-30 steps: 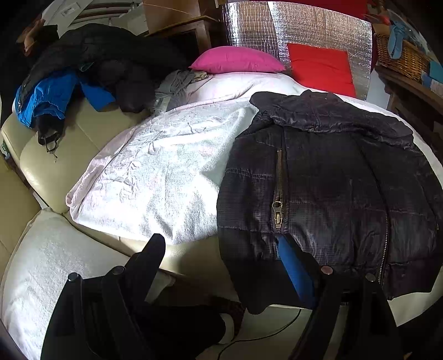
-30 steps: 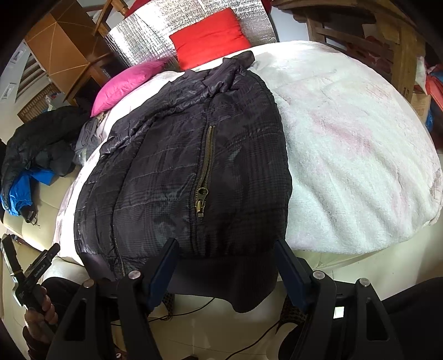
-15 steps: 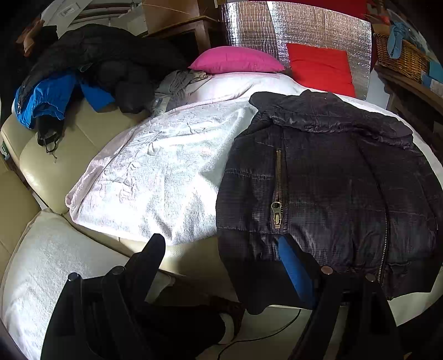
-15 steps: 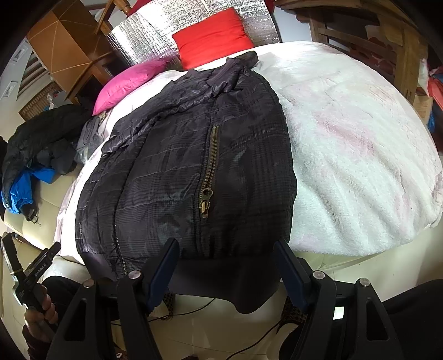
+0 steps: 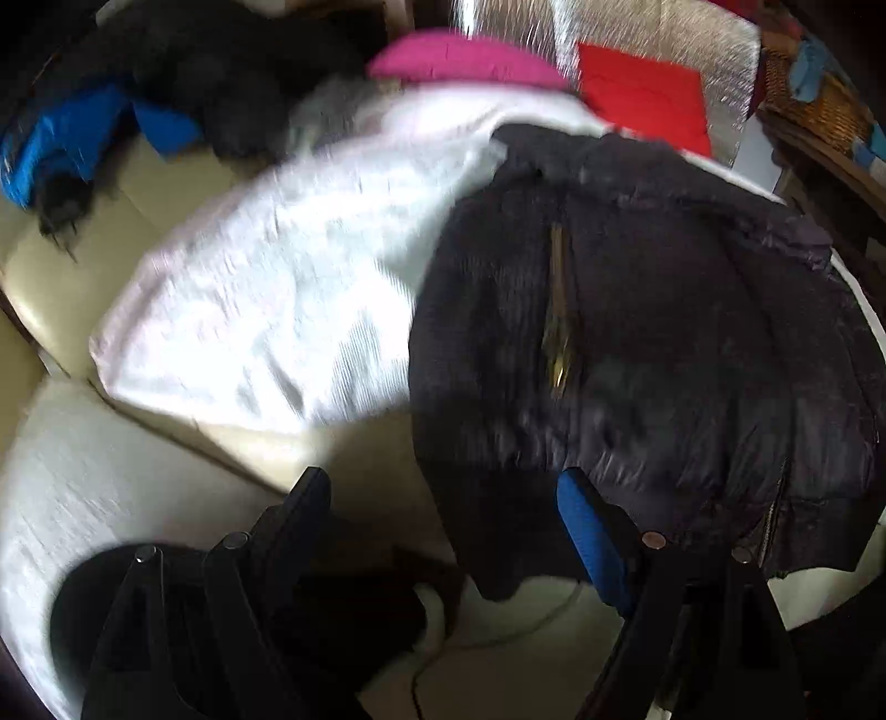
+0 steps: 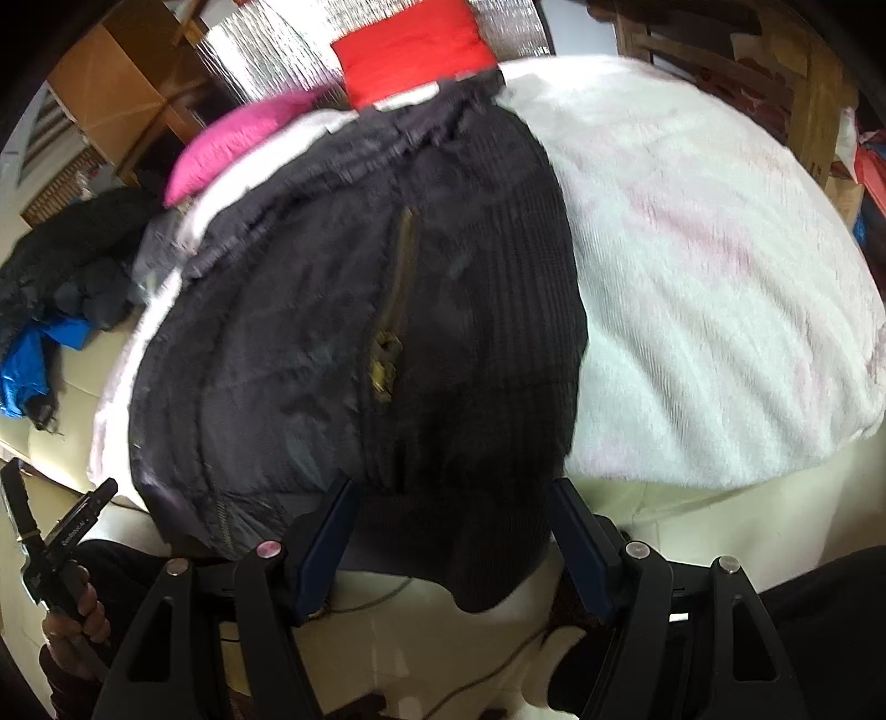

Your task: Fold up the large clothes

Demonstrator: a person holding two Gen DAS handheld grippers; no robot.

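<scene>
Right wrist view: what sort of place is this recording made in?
Most likely a lived-in room at home. A dark jacket lies on a white fleece blanket spread over a cream couch, with pink and red cushions behind and more clothes heaped nearby.

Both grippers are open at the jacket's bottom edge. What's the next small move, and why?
Probably close the right gripper on the black jacket's hem: the ribbed band hangs between its open fingers over the white blanket's edge, while the left gripper reaches only the corner.
</scene>
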